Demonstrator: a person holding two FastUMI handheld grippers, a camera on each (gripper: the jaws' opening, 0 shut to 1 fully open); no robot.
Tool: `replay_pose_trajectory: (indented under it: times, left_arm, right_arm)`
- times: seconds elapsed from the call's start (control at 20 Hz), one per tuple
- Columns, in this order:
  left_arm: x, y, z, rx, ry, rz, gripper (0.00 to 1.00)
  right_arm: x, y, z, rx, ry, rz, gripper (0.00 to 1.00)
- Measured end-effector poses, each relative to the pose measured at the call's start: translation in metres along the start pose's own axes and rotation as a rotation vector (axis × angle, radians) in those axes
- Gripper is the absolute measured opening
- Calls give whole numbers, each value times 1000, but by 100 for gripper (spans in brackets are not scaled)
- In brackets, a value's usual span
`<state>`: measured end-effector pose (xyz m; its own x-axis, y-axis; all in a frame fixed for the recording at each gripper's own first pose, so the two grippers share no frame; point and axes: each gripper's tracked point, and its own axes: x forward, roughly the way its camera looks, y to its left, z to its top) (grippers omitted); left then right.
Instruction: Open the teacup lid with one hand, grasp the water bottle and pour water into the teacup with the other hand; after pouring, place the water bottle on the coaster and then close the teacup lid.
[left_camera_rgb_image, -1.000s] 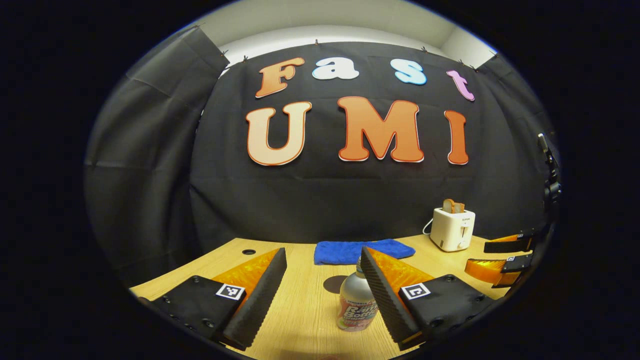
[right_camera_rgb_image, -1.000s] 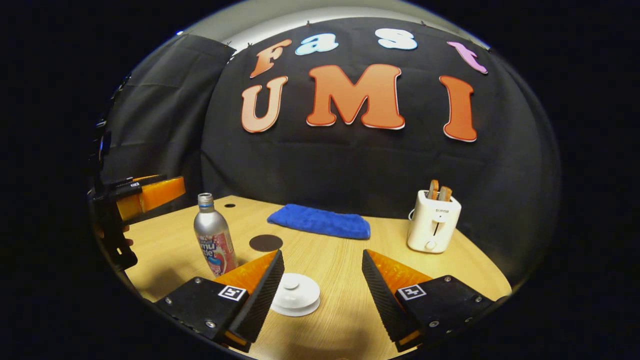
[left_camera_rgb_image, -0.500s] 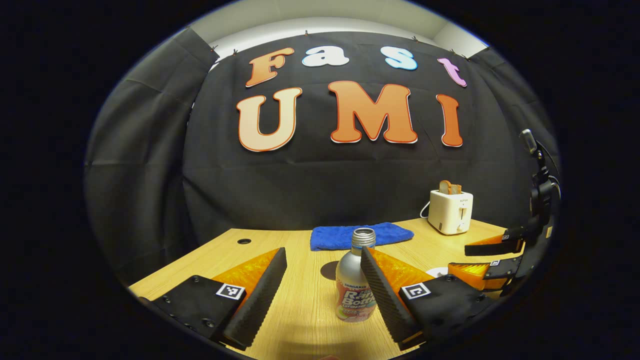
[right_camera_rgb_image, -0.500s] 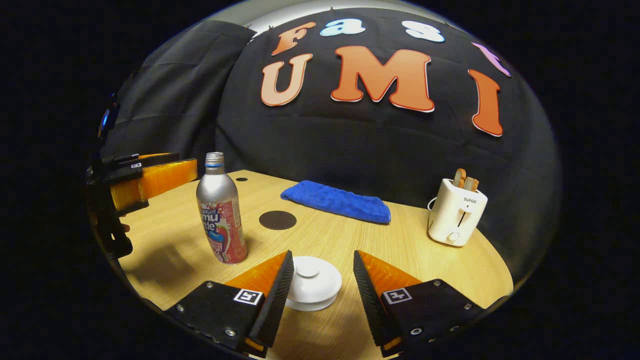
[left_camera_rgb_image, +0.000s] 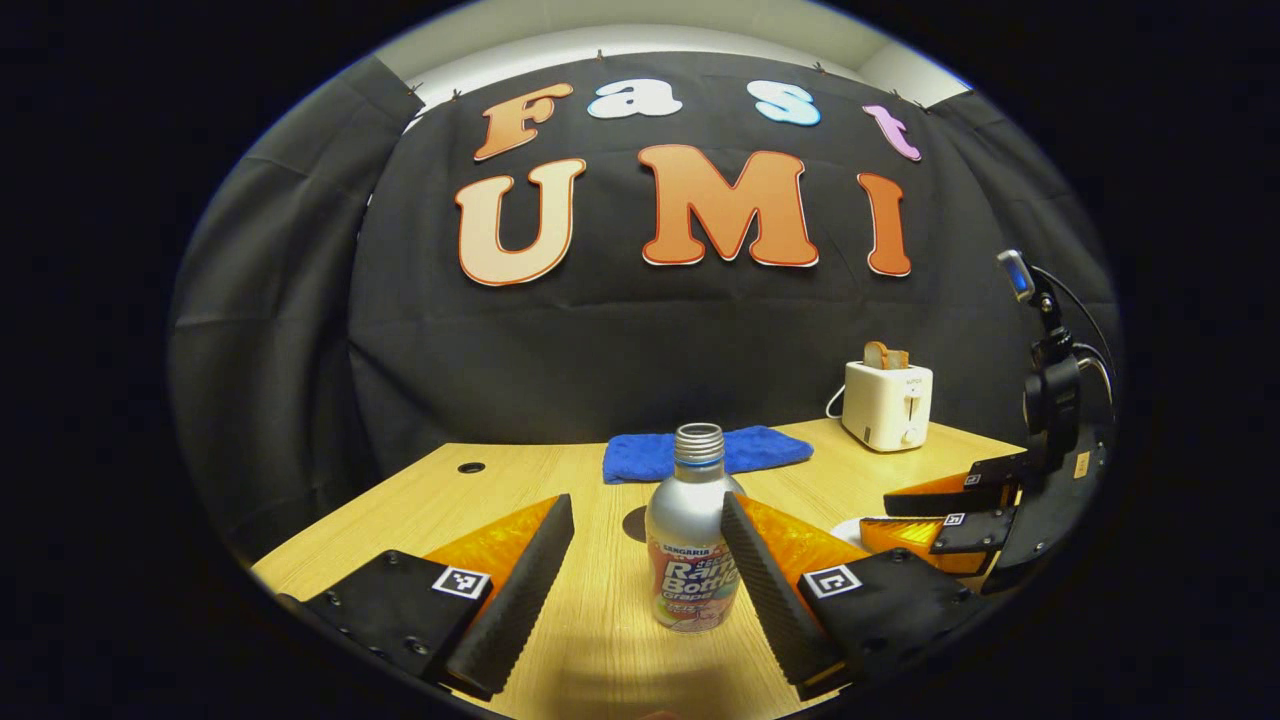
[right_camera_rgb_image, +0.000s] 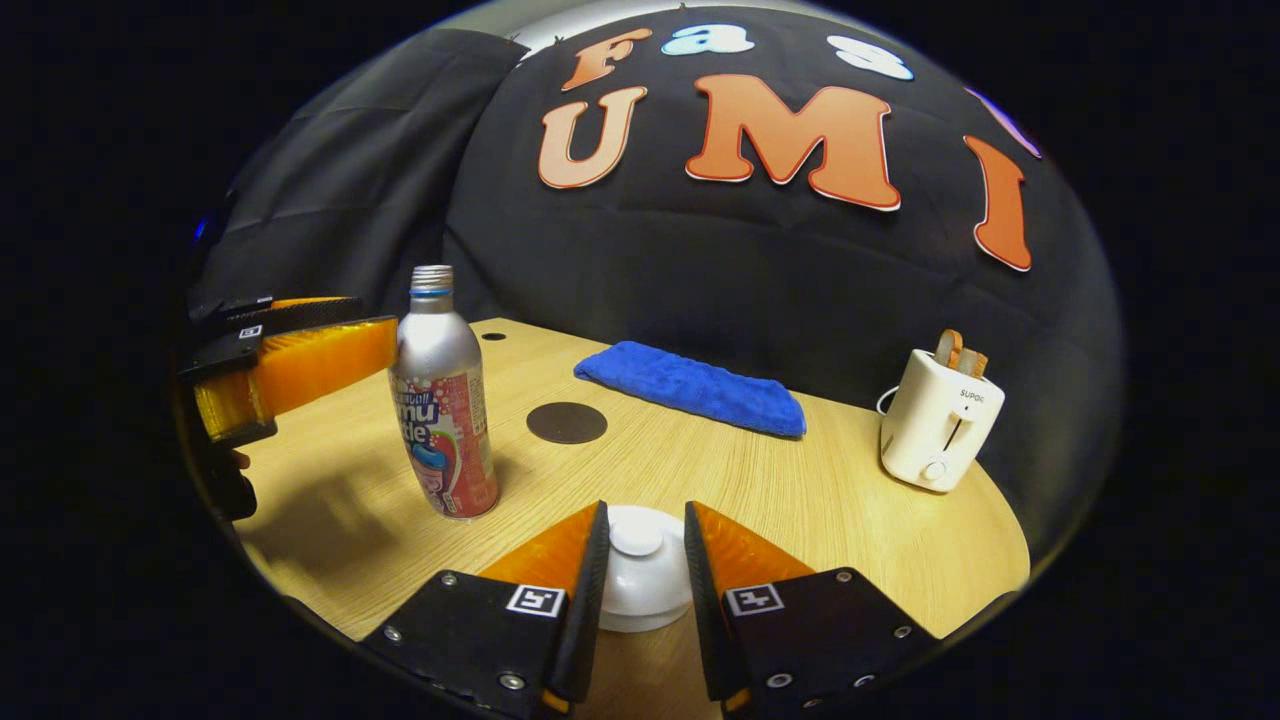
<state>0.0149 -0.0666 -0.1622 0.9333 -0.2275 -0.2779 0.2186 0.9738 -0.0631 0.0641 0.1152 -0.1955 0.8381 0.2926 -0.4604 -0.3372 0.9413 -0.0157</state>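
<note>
Starting out: the task looks like it has only just begun, and no big step is done yet.
Teacup lid: the white teacup lid (right_camera_rgb_image: 640, 565) is on the cup, low on the table (right_camera_rgb_image: 800, 500), right in front of the right gripper.
Right gripper: the right gripper (right_camera_rgb_image: 645, 590) has its two fingers close on either side of the lid. I cannot tell if they are pressing on it.
Water bottle: the silver water bottle (left_camera_rgb_image: 692, 545) stands upright on the table with its cap off.
Left gripper: the left gripper (left_camera_rgb_image: 648, 575) is wide open. The bottle is between its fingers, nearer the right one, and does not look gripped.
Coaster: the dark round coaster (right_camera_rgb_image: 567, 422) lies flat, with nothing on it, a little behind the bottle.
Left to do: lift the lid, grab the bottle, pour, put the bottle on the coaster, close the lid.
Other things: a blue cloth (right_camera_rgb_image: 690, 388) and a white toaster (right_camera_rgb_image: 940, 420) sit at the back.
</note>
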Motion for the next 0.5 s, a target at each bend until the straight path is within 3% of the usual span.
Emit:
replay_pose_trajectory:
  times: [0.2,0.25,0.3,0.5]
  left_arm:
    - [2,-7,-16,-10,35,-15,98]
    - [4,-6,-17,-9,31,-11,94]
    - [5,-7,-18,-10,32,-16,98]
    - [6,-13,-25,-39,53,-40,98]
  right_arm:
    - [0,4,-3,-25,4,18,30]
    - [1,4,-3,-32,-1,20,28]
    - [0,4,-4,-24,3,24,26]
    - [-3,-1,4,41,-8,25,24]
